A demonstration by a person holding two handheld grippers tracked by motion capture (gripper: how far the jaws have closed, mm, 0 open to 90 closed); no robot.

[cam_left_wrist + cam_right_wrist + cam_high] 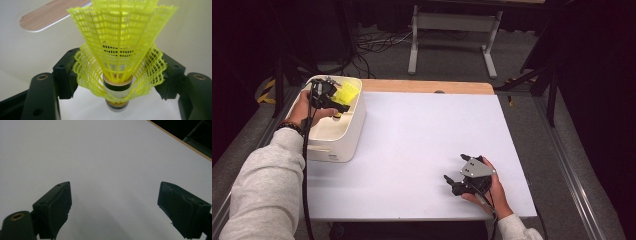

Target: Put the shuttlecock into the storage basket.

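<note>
Two yellow mesh shuttlecocks [120, 45] are nested one inside the other, corks toward the camera. My left gripper [117, 75] is shut on the outer one's skirt, a jaw pressing each side. In the high view that gripper [343, 99] hangs over the white bin [357, 127] at the table's left, with the yellow shuttlecocks [347, 92] at its tips. My right gripper [455, 167] rests low at the front right of the white table [412, 130]. It is open, and the right gripper view has bare table between the tips of this gripper [115, 197].
The bin stands at the table's left edge, its pale inside partly hidden by my hand. A wooden strip [427, 86] runs along the far edge of the table. Beyond it are a grey stand [452, 30] and cables on the floor.
</note>
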